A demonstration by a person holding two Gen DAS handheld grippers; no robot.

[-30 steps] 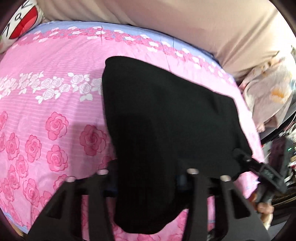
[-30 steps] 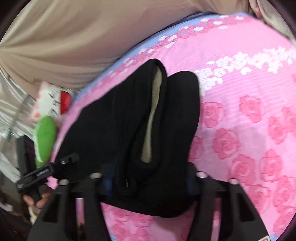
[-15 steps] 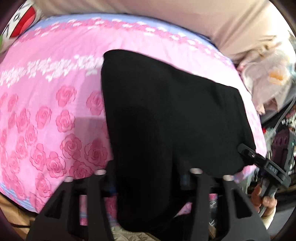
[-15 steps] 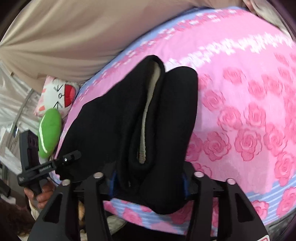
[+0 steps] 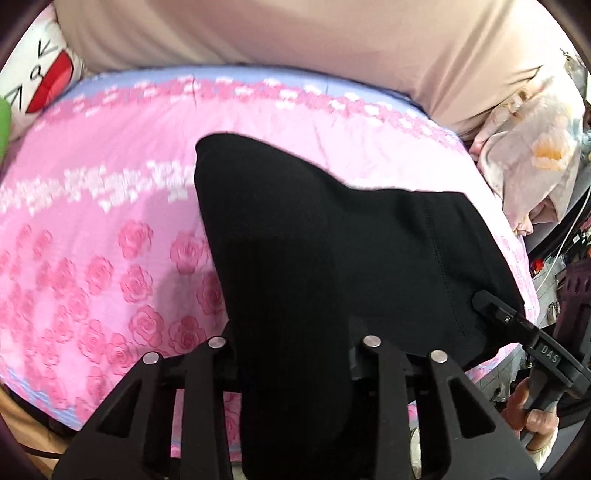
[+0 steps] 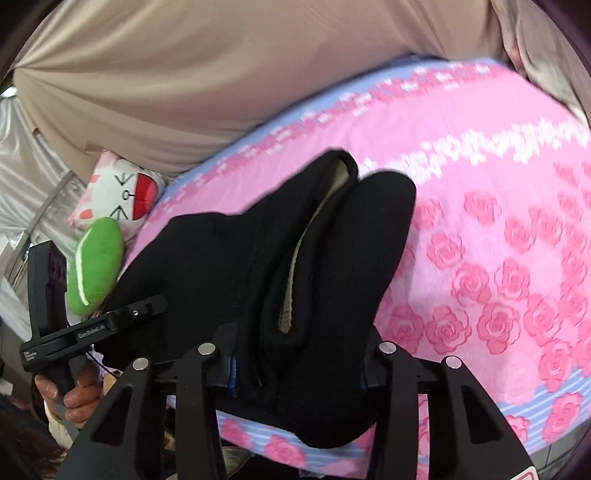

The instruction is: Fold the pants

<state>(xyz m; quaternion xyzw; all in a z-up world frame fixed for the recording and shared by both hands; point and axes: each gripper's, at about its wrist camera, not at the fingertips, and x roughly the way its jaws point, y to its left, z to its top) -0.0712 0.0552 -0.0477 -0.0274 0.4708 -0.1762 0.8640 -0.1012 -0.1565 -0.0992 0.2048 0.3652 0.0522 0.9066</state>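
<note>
The black pants (image 5: 332, 251) are folded into a thick bundle, held over the near edge of the pink rose-print bed (image 5: 110, 206). My left gripper (image 5: 295, 354) is shut on one end of the bundle. My right gripper (image 6: 299, 354) is shut on the other end, where the beige lining (image 6: 299, 258) shows between the layers (image 6: 258, 258). Each gripper shows in the other's view: the right gripper (image 5: 517, 332) at the right, the left gripper (image 6: 92, 325) at the left. The fingertips are hidden in the cloth.
A beige curtain (image 5: 295, 33) hangs behind the bed. A white cartoon pillow (image 6: 118, 192) and a green plush (image 6: 96, 262) lie at one end. A floral cloth heap (image 5: 532, 155) lies at the other. The bed's front edge (image 6: 535, 417) is close below.
Both grippers have lifted and pulled back toward the bed's front edge with the pants. The far end of the bundle has come up off the sheet and sags between them.
</note>
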